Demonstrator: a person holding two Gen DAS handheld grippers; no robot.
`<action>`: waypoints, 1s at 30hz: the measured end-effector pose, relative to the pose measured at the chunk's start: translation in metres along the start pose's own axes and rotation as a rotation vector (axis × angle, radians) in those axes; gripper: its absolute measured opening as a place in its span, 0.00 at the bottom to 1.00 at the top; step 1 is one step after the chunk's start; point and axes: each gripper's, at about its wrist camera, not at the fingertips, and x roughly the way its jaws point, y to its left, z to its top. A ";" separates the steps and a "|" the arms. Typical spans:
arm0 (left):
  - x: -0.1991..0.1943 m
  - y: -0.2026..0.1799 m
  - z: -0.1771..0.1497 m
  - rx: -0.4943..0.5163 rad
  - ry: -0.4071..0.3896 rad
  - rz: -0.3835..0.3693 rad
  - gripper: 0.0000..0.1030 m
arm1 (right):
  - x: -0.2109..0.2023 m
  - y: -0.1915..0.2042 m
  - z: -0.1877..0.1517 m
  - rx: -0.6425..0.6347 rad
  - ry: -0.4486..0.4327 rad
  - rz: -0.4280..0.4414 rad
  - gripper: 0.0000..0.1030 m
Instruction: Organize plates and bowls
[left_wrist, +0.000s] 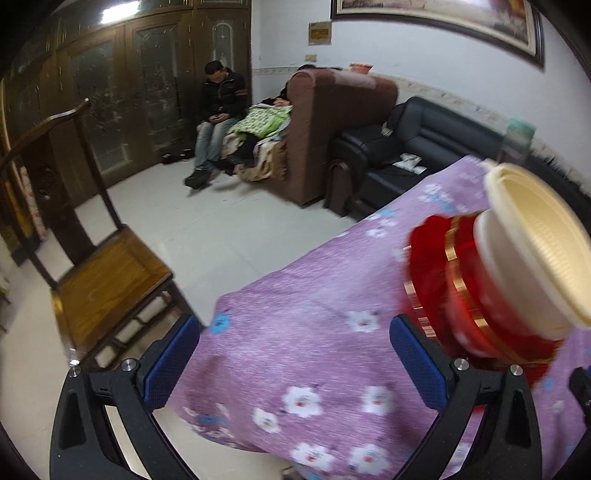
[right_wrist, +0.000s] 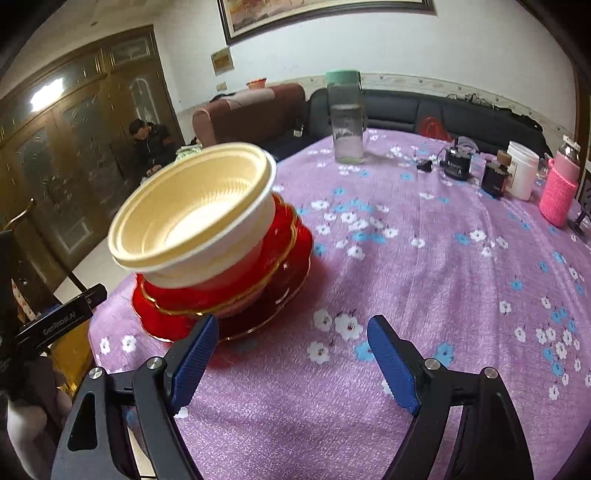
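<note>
Gaping wide, right hand-held gripper (right_wrist: 291, 354) empty, beside stacked bowls (right_wrist: 195, 218)

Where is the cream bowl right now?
The cream bowl sits atop the stack of red plates near the table's edge, at left-centre in the right wrist view and far right in the left wrist view, ahead of the open right gripper.

The bowls (right_wrist: 195, 218) sit stacked on plates (right_wrist: 236, 299) near the worktop (right_wrist: 369, 258) edge. A jar (right_wrist: 347, 133) stands behind them.
</note>
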 end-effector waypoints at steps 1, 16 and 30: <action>0.004 -0.002 -0.001 0.019 0.006 0.019 1.00 | 0.005 -0.001 -0.002 0.009 0.018 -0.003 0.84; -0.015 0.003 0.005 -0.029 -0.113 -0.001 1.00 | 0.008 -0.009 0.003 0.068 0.002 -0.005 0.84; -0.105 -0.034 0.015 0.006 -0.334 -0.245 1.00 | -0.046 0.012 0.001 -0.016 -0.208 0.040 0.85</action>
